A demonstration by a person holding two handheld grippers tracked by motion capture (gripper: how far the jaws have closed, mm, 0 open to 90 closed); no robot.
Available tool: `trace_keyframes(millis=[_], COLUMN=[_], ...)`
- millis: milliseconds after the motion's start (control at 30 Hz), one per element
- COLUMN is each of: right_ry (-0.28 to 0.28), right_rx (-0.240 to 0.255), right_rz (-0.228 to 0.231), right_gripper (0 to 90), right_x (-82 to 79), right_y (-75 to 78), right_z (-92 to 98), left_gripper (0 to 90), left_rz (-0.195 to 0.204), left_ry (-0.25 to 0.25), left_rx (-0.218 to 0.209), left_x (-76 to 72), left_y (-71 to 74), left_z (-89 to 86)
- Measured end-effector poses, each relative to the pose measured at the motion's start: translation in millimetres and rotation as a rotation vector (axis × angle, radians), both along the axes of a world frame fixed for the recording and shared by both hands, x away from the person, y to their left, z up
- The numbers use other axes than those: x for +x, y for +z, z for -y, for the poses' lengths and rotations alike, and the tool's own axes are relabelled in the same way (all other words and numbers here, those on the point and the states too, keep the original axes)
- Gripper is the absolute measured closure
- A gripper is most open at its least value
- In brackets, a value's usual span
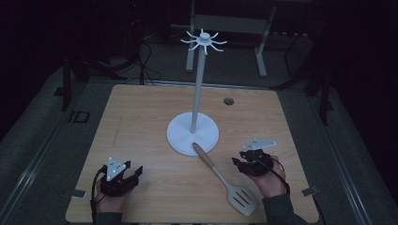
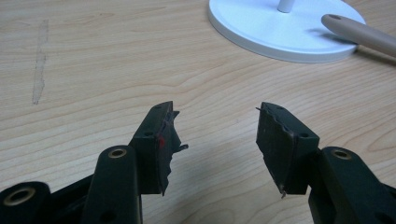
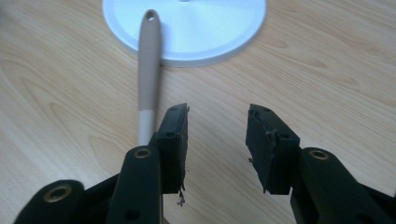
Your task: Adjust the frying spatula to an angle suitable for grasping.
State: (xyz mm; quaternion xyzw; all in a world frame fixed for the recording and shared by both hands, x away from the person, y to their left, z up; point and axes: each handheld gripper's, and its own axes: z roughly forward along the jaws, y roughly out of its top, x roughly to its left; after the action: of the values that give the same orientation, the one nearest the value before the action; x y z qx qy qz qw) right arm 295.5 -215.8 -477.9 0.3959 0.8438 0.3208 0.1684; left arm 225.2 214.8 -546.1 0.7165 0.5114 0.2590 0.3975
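A white stand [image 1: 197, 93] with a round base [image 1: 180, 134] and a ring of hooks [image 1: 203, 40] on top rises from the middle of the wooden table [image 1: 141, 122]. A slotted spatula [image 1: 224, 178] lies in front of it, its tan handle tip [image 1: 196, 146] resting on the base rim and its pale blade toward the front edge. My left gripper [image 1: 132, 172] rests open at the front left, with bare wood between its jaws. My right gripper [image 1: 240, 161] is open just right of the spatula handle [image 3: 148, 65], which passes beside its left jaw.
A small round hole [image 1: 228, 101] sits in the table's far right part. Grey floor, dark cables and a metal frame [image 1: 230, 28] surround the table. Two small brackets [image 1: 309, 191] mark the front corners.
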Motion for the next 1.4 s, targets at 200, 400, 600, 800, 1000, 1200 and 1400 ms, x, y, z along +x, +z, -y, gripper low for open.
trace_keyframes(millis=[200, 400, 600, 800, 1000, 1200, 1400], right_ry=[0.055, 0.103, 0.124, 0.147, 0.171, 0.191, 0.186], right_rx=[-0.036, -0.098, -0.129, -0.144, -0.170, -0.201, -0.216], right_rz=[-0.004, -0.046, -0.090, -0.141, -0.222, -0.269, -0.301], right_gripper=[58.8, 59.1, 59.2, 59.8, 61.4, 63.5, 69.3], right_x=[6.5, 17.4, 25.8, 34.6, 41.7, 45.2, 46.0], right_y=[4.9, 7.2, 5.6, -3.8, -26.0, -43.1, -54.7], right_z=[-16.1, -39.2, -52.6, -60.4, -72.0, -81.9, -87.9], left_gripper=[47.0, 47.0, 46.8, 46.7, 46.4, 46.2, 46.0], left_rz=[0.000, 0.004, 0.005, 0.003, 0.001, 0.005, 0.007], left_ry=[-0.006, -0.008, -0.011, -0.011, -0.013, -0.013, -0.012], left_rx=[0.006, 0.009, 0.013, 0.016, 0.025, 0.032, 0.030], left_x=[1.3, 2.7, 3.6, 4.8, 5.7, 5.9, 6.1], left_y=[0.0, 0.3, 0.5, -0.1, -0.7, -0.8, -0.3], left_z=[1.7, 2.1, 2.9, 3.2, 4.4, 5.0, 4.5])
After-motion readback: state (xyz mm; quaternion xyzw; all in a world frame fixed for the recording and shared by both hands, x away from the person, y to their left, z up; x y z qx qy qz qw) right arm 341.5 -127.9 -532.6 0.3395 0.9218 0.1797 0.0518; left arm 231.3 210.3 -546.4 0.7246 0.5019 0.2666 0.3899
